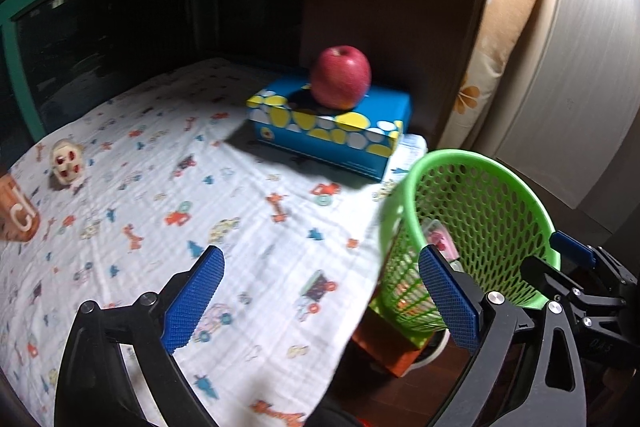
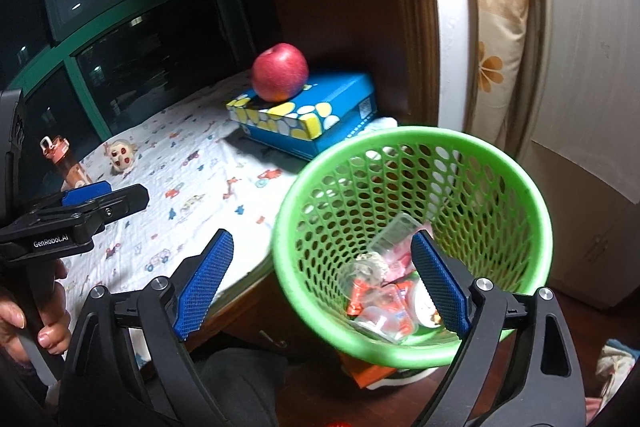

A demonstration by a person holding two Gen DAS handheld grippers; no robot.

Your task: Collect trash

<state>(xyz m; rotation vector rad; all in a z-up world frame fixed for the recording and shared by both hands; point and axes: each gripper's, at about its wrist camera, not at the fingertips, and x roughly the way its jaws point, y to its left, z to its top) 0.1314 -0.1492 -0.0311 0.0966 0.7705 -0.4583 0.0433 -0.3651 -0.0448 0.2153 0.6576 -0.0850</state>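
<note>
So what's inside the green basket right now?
The basket holds clear plastic cups and red-and-white wrappers piled at the bottom. What lies beneath that pile is covered, and the right hand-held gripper hides part of it.

You see a green perforated basket [image 2: 412, 187], a red apple [image 2: 280, 71], a blue tissue box [image 2: 304, 117] with yellow and white spots, and a white cloth [image 1: 160, 187] printed with small orange and blue figures.

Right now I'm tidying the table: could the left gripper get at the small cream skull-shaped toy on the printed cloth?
Probably yes. The left gripper is open and empty, and only bare printed cloth lies between it and the skull toy; the orange bottle stands beside that path.
</note>
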